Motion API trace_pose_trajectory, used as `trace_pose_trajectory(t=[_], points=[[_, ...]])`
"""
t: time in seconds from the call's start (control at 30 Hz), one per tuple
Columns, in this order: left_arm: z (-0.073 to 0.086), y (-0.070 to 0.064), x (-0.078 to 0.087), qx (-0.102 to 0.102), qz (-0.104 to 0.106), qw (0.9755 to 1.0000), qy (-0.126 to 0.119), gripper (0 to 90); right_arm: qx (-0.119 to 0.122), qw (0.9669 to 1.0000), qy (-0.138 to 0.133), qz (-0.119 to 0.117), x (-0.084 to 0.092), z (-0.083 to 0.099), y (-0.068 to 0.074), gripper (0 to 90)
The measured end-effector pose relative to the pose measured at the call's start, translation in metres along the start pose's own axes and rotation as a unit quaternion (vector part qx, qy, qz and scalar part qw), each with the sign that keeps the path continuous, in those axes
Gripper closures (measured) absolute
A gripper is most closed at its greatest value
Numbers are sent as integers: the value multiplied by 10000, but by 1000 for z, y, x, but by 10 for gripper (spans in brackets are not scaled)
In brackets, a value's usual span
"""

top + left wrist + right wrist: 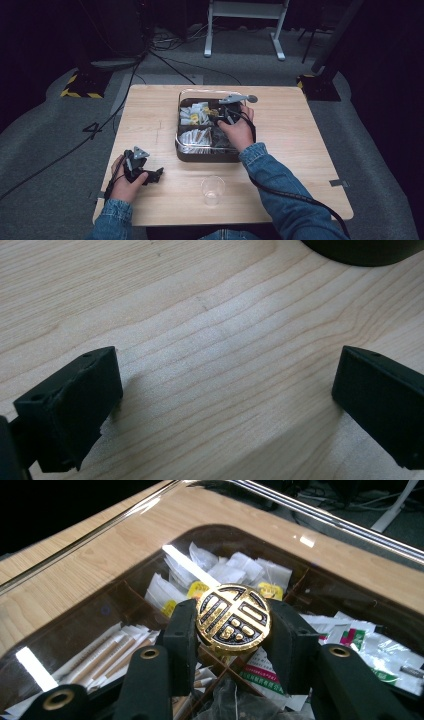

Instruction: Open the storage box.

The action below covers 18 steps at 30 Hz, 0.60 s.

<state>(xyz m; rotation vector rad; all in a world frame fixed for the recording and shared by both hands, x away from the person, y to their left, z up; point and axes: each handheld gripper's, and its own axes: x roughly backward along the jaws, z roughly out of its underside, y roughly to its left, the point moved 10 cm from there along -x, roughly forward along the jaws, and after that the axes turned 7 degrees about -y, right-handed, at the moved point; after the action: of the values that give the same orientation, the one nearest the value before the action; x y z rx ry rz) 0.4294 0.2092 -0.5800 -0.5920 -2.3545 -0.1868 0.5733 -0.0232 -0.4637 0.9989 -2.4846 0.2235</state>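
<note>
- Left gripper [156, 174]: resting on table [300, 150] near left, jaws wide apart, nothing between.
- Clear cup [212, 190]: upright, near edge.
- Box [207, 156]: centre, long axis near-far, glass lid on.
- Right gripper [232, 630]: clamps round gold knob [233, 618] on lid.

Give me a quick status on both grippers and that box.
Left gripper open, empty, low over the table. Right gripper shut on the gold knob of the clear lid, box still covered. Plastic cup nearby, clear of both.
</note>
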Motion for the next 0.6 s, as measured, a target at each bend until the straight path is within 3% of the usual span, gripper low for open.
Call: trace_pose_trajectory(t=[0.27,0.6], points=[[0,0,0,-3,3,10000,16,2,37,9998,-170,-64,15,-10,1,586],[0,0,0,2,14,10000,7,2,106,9998,-171,-84,36,-12,-5,585]])
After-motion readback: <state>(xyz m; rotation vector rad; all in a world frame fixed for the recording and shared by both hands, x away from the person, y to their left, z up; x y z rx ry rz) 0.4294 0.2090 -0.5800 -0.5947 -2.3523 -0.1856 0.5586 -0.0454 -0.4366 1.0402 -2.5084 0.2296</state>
